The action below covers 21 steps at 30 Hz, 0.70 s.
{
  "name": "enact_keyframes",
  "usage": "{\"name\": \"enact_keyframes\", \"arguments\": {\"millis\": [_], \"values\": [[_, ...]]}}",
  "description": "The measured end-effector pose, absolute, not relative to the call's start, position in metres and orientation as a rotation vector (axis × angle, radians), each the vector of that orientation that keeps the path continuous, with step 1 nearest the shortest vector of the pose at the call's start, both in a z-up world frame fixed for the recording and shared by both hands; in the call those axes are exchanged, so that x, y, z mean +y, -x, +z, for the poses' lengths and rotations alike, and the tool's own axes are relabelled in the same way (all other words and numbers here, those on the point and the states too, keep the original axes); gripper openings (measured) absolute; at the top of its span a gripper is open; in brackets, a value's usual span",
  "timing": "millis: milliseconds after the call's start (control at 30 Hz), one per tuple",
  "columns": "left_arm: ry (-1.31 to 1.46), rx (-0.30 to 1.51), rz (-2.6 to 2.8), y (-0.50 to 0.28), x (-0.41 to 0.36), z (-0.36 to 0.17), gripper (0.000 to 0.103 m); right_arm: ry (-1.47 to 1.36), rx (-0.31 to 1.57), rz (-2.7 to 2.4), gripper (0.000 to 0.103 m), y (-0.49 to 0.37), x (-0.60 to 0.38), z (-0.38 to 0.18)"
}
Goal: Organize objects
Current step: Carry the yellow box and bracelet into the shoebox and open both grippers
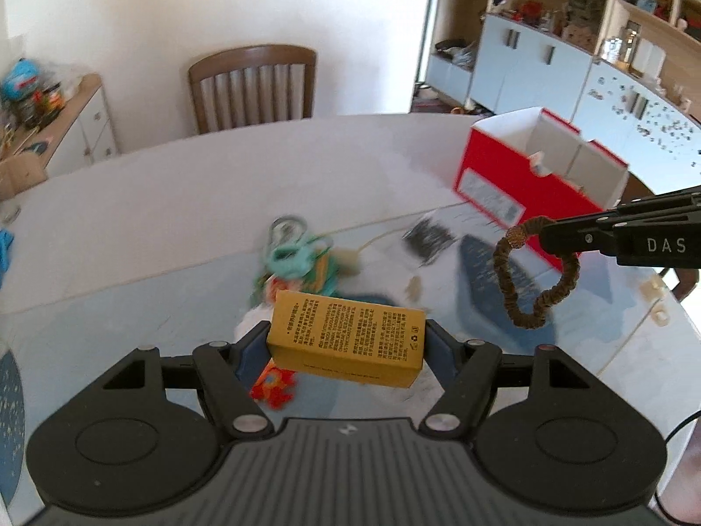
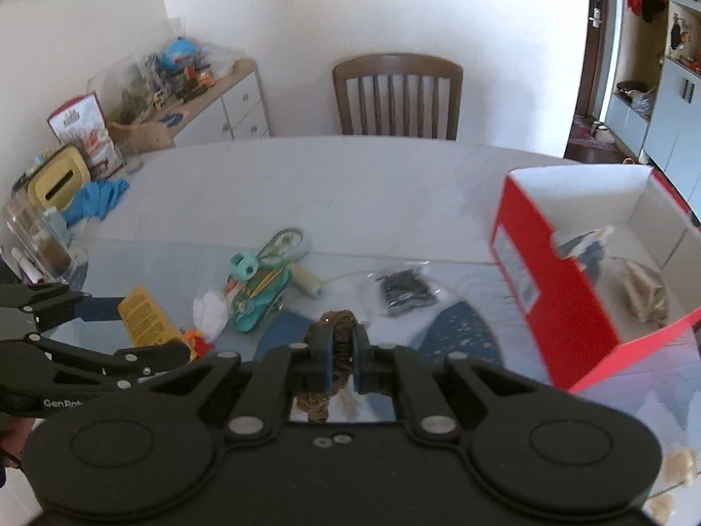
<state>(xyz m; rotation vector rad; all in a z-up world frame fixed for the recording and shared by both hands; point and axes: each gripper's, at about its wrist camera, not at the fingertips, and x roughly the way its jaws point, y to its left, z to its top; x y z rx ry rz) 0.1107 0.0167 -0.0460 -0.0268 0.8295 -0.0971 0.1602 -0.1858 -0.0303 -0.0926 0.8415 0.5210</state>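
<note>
The open red cardboard box with a white inside [image 2: 565,289] stands at the right of the pale round table [image 2: 350,175], holding beige cloth-like items. The left hand-held gripper [image 1: 348,342] clamps a yellow printed carton [image 1: 346,337]; the right hand-held gripper [image 2: 339,350] pinches a brown braided bracelet [image 1: 532,276]. A teal toy pile [image 2: 258,280] lies between.

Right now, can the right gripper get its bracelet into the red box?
Probably yes. The right gripper is shut on the brown bracelet, lifted off the table, and the red box stands open-topped just to its right with nothing between them.
</note>
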Motion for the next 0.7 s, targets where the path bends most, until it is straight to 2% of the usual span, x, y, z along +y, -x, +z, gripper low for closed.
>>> {"name": "enact_keyframes", "arguments": {"millis": [700], "values": [[-0.098, 0.769, -0.174, -0.183, -0.133, 0.017, 0.073, 0.077, 0.744, 0.468, 0.007, -0.213, -0.324, 0.025]]}}
